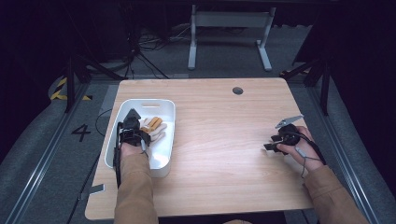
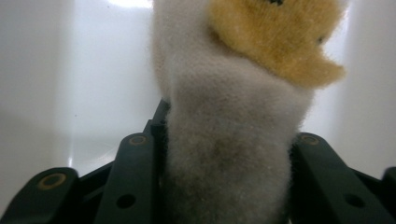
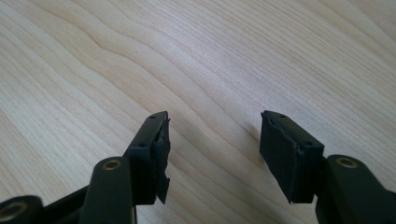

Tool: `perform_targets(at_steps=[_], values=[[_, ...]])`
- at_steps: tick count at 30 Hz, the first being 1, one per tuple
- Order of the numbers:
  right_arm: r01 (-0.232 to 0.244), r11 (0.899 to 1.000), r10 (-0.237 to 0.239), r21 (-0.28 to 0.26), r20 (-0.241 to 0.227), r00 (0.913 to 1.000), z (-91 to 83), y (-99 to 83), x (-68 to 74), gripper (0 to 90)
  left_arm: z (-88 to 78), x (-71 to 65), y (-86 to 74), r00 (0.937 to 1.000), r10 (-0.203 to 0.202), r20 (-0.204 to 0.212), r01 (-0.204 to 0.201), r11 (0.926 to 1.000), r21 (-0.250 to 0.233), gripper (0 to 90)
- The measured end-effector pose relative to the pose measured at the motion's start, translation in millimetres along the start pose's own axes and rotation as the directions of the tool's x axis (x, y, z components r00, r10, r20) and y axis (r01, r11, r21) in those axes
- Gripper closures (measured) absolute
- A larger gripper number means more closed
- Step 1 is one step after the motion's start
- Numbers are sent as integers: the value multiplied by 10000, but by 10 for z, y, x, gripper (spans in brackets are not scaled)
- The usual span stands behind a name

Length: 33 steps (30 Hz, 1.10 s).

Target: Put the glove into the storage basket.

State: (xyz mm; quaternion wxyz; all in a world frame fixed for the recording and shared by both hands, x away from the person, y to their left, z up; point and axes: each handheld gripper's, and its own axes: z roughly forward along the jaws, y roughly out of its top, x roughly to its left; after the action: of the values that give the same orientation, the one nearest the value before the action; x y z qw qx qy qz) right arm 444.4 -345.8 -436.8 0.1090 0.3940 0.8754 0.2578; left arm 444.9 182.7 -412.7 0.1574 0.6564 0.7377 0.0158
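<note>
1. Between the left gripper [image 2: 229, 154] jaws a fuzzy cream-and-orange plush toy [image 2: 243, 107] is clamped.
2. Toy and gripper are seen inside the white rounded plastic bin [image 1: 164, 106] at the left of the light wooden table [image 1: 224, 140].
3. Right gripper [image 3: 215, 140] jaws are held wide apart, nothing gripped, low over bare tabletop at the right, well apart from the bin.
</note>
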Motion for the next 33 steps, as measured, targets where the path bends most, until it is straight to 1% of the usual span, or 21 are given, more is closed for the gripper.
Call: perform_targets(at_steps=[2, 3, 4, 5, 6, 7, 8, 10, 12, 14, 15, 16, 19, 23, 24, 25, 26, 28, 30, 32, 33], values=[[3, 10000, -3, -55, 10, 10000, -5, 1, -2, 439, 7, 20, 8, 9997, -90, 219, 86, 9998, 175, 532], [3, 10000, -3, -55, 10, 10000, -5, 1, -2, 439, 7, 20, 8, 9997, -90, 219, 86, 9998, 175, 507], [19, 9999, -18, -112, 34, 10000, -7, 1, -4, 439, 5, 38, 19, 9987, -183, 467, 169, 9994, 299, 471], [19, 9999, -18, -112, 34, 10000, -7, 1, -4, 439, 5, 38, 19, 9987, -183, 467, 169, 9994, 299, 456], [2, 9999, -2, -166, 51, 10000, -13, 4, -4, 440, -9, 46, 30, 9977, -275, 623, 252, 9989, 384, 440], [-15, 9999, 15, -172, 31, 10000, -15, 5, -3, 439, -10, 57, 38, 9977, -255, 634, 229, 9988, 426, 409], [-14, 9998, 14, -175, 31, 10000, -14, 6, -1, 439, -1, 54, 41, 9962, -380, 786, 337, 9979, 554, 383], [46, 9998, -45, -184, 58, 10000, -13, 8, 1, 439, 10, 39, 50, 9971, -273, 707, 232, 9981, 579, 324], [37, 9998, -35, -206, 57, 10000, -13, 8, 1, 439, 9, 29, 54, 9973, -275, 681, 237, 9981, 567, 283], [3, 9998, -2, -196, 48, 10000, -15, 7, 1, 439, 22, 14, 57, 9972, -190, 720, 134, 9969, 777, 231], [0, 9998, 1, -196, 48, 10000, -14, 7, 0, 438, 26, -2, 56, 9971, -163, 748, 100, 9965, 836, 225], [-3, 9998, 4, -198, 46, 10000, -13, 6, 0, 438, 24, -10, 54, 9966, -67, 818, -3, 9964, 852, 195], [0, 9998, 1, -210, 40, 10000, -13, 7, 1, 437, 3, -58, 50, 9947, 82, 1024, -164, 9967, 799, 157], [35, 9996, -33, -291, 81, 10000, -16, 9, 8, 435, -21, -87, 60, 9952, 220, 952, -289, 9971, 710, 150], [48, 9995, -46, -298, 66, 10000, -19, 10, 5, 434, -28, -88, 61, 9960, 203, 871, -254, 9980, 579, 140], [48, 9995, -46, -298, 66, 10000, -19, 10, 5, 434, -28, -88, 61, 9960, 203, 871, -254, 9980, 579, 120], [50, 9994, -47, -356, 77, 10000, -25, 10, -1, 433, -53, -83, 68, 9981, 265, 562, -287, 9988, 389, 88], [3, 9994, 0, -338, 77, 10000, -25, 10, 0, 432, -82, -77, 75, 9991, 237, 359, -241, 9996, 122, 40], [49, 9994, -46, -351, 87, 10000, -20, 11, -2, 432, -128, -73, 79, 9992, 330, 237, -327, 9994, -126, 19], [27, 9994, -24, -332, 76, 10000, -21, 12, 0, 432, -171, -73, 86, 9989, 354, 310, -343, 9987, -380, 5], [27, 9994, -24, -332, 76, 10000, -21, 12, 0, 432, -171, -73, 86, 9989, 354, 310, -343, 9987, -380, 0]])
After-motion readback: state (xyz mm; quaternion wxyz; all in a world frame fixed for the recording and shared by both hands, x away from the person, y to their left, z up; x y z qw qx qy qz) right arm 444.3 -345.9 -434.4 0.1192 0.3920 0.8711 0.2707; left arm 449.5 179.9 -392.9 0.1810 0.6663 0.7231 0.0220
